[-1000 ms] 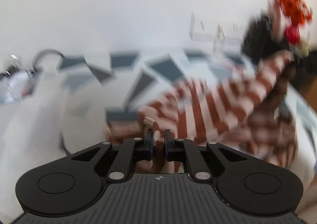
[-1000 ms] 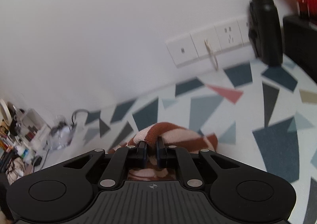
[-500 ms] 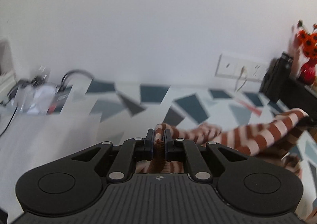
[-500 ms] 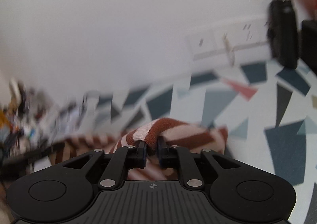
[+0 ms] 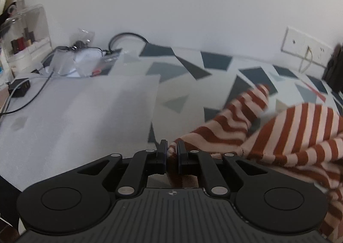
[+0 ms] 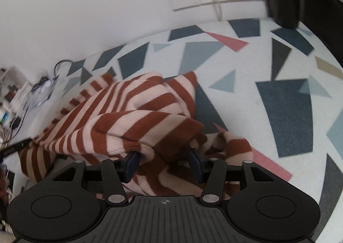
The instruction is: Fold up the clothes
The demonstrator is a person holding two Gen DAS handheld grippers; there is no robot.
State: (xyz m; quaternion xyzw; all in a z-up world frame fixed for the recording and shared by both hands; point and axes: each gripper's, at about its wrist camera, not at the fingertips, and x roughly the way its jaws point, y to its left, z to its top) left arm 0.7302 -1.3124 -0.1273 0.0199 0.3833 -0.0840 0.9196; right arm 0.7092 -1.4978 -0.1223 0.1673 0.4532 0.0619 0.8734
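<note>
Two grippers work one striped sweater, which lies bunched on the patterned worktop near the wall. At the garment's left end, the left gripper has its fingers clamped on a pinch of fabric. The right gripper is opening, fingers apart, with a folded hem draped over them but no longer pressed. To do this step well, I would say the right side should let the cloth settle flat before pulling clear, while the left keeps gentle tension so the fold line stays straight.
</note>
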